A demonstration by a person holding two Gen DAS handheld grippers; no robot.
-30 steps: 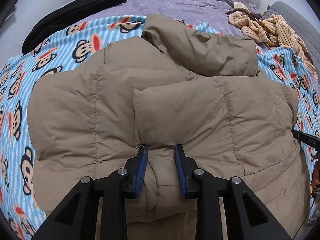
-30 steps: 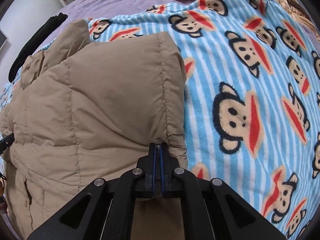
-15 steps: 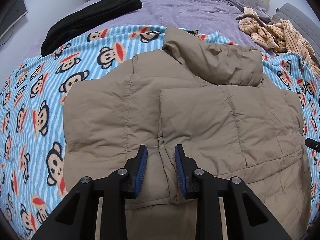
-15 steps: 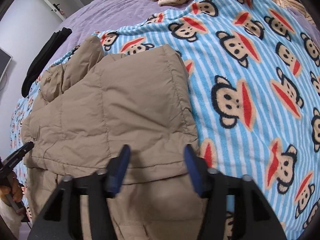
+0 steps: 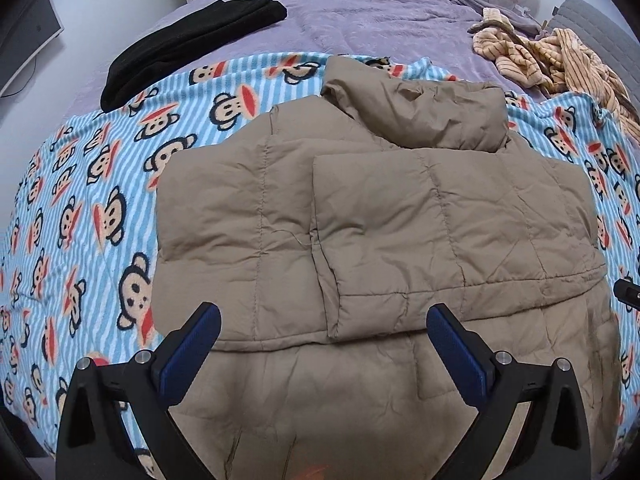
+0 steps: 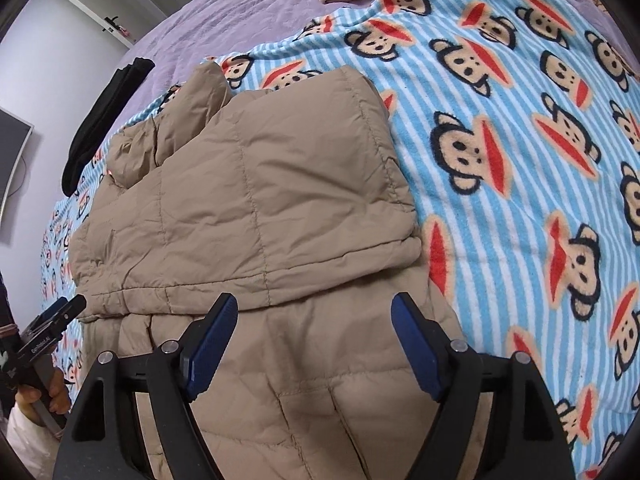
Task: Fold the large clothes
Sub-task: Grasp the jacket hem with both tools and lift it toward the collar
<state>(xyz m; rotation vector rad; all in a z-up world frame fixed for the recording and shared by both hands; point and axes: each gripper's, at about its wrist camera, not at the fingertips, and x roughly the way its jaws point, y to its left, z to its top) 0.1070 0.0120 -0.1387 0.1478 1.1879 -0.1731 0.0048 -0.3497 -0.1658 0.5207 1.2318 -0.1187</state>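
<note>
Tan puffer jacket (image 5: 360, 216) lies flat on monkey-print blanket (image 5: 80, 208) over the purple bed cover (image 5: 360, 16), sleeves folded in across the body, hood end far from cam. L to R: black garment (image 5: 192, 40) far left, jacket mid, striped tan clothes (image 5: 560, 60) far right. Left gripper (image 5: 324, 334) jaws just opened, now spread wide above jacket w/ nothing pinched. Right gripper (image 6: 314, 334) also spread, empty, over jacket's near right part.
</note>
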